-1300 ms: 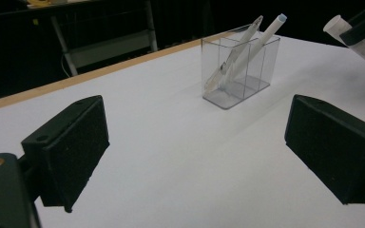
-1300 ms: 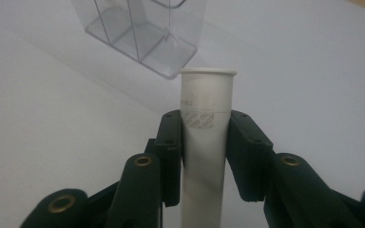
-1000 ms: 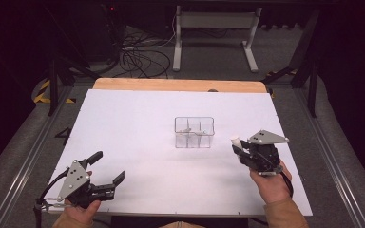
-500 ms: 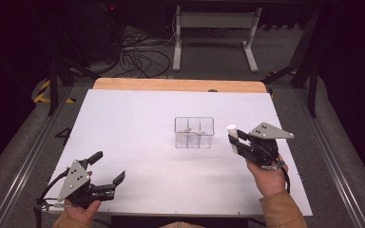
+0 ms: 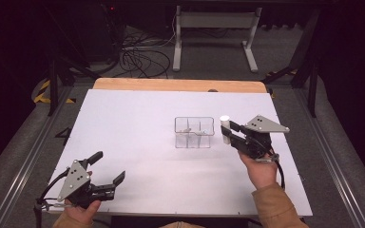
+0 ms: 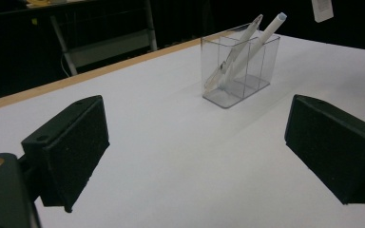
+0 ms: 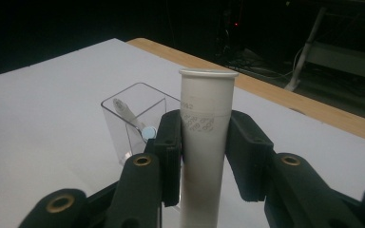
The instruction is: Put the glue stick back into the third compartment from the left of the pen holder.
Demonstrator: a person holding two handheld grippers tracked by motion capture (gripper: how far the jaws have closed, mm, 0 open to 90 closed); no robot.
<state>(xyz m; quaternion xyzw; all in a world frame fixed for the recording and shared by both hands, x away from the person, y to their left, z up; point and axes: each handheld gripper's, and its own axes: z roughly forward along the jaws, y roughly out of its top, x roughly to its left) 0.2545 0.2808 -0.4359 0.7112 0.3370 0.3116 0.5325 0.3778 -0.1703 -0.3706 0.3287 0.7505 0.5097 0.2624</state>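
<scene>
An upright white tube [image 5: 225, 128] with a flared rim is pinched between the jaws of my right gripper [image 5: 229, 133], just right of a clear divided box [image 5: 194, 132] at mid-table. In the right gripper view the tube [image 7: 205, 118] stands between the two black pads [image 7: 168, 142], with the box [image 7: 133, 116] behind it to the left. Two white pens [image 6: 247, 47] lean inside the box [image 6: 240, 66]. My left gripper [image 5: 108, 167] rests near the table's front left corner. Its jaws stand wide apart with nothing between them [image 6: 199, 152].
The white table top [image 5: 138, 123] ends in a wooden strip [image 5: 180, 85] at the far edge. Beyond it are a metal stand [image 5: 214, 28] and loose cables [image 5: 142, 57] on the dark floor. Rails run along both table sides.
My right gripper has lifted the tube and carried it away from me and slightly left, closer to the clear box. The left gripper has stayed put.
</scene>
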